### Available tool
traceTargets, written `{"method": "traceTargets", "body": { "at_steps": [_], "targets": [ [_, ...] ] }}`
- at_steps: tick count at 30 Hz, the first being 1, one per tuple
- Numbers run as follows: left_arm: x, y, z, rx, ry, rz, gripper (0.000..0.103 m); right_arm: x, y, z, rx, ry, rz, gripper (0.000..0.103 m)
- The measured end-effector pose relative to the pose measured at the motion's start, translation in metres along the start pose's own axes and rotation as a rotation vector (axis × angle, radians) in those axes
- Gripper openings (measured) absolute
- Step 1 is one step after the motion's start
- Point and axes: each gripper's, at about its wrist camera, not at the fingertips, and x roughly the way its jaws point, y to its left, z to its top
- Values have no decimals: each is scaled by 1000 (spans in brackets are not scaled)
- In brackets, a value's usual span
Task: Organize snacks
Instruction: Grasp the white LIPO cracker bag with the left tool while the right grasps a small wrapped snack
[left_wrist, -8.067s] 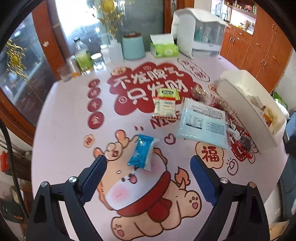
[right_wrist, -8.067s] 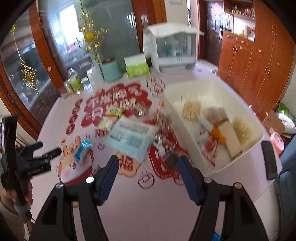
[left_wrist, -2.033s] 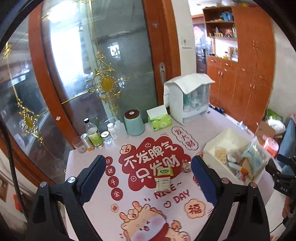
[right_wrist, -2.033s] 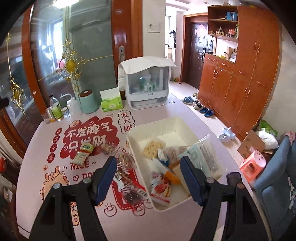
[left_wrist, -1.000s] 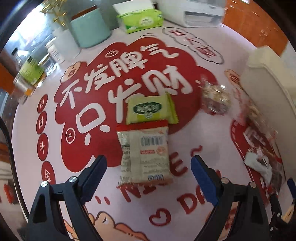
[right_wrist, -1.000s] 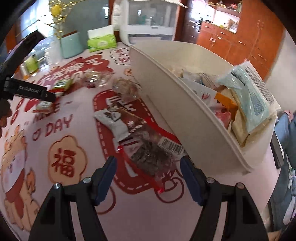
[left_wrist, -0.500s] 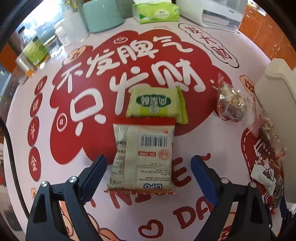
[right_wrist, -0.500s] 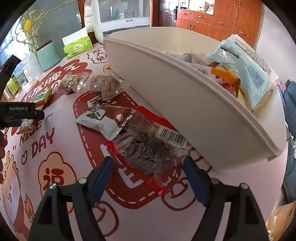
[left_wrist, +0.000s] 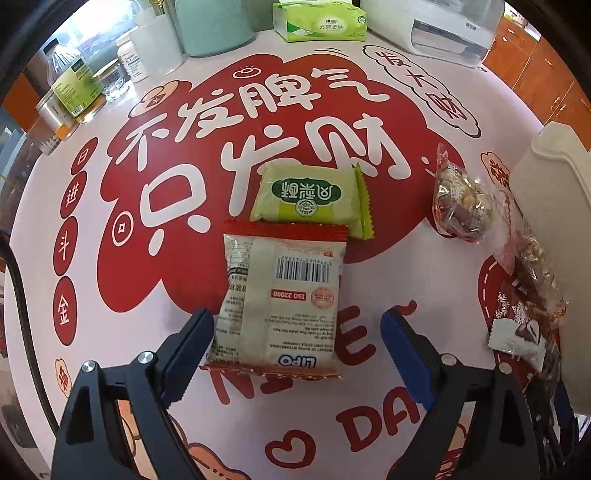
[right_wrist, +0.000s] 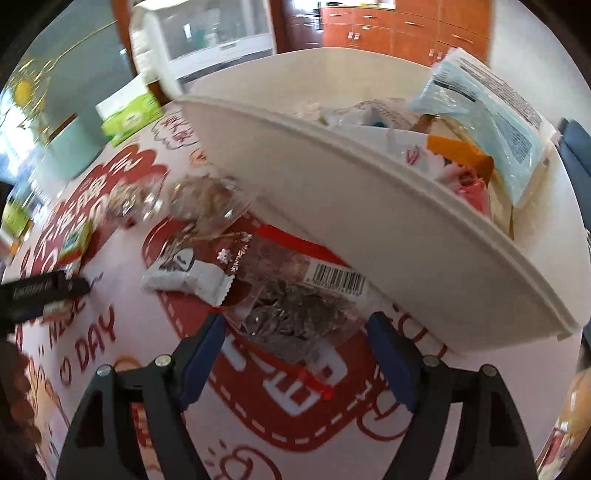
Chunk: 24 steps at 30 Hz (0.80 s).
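My left gripper (left_wrist: 297, 334) is open, its fingers on either side of the near end of a white, red-edged LiPO snack pack (left_wrist: 282, 299) lying flat on the table. A green snack pack (left_wrist: 310, 194) lies just beyond it. My right gripper (right_wrist: 295, 345) is open over a clear bag of dark dried snack (right_wrist: 295, 308) beside the white bin (right_wrist: 369, 206), which holds several snacks including a pale blue pack (right_wrist: 491, 107). A white-and-brown wrapper (right_wrist: 188, 277) and clear nut bags (right_wrist: 207, 199) lie further left.
Clear nut bags (left_wrist: 456, 199) and a white wrapper (left_wrist: 517, 334) lie at the right by the bin wall (left_wrist: 554, 184). At the table's far edge stand a tissue box (left_wrist: 319, 18), a teal canister (left_wrist: 212, 26), bottles (left_wrist: 68, 85) and a white appliance (left_wrist: 436, 22).
My left gripper has dropped from high above the table down to the LiPO pack. My right gripper has come down close over the dark snack bag beside the bin.
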Motion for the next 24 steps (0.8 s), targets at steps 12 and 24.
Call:
{"method": "traceTargets", "body": {
  "at_steps": [12,24],
  "targets": [
    [-11,-2,-5,15,-30,-38,44,1,8,-3,-107,-83,-10,26],
    [-35,1,-32,4,-41,-62,44,-28,6,-19,-224,-144,93,4]
  ]
}}
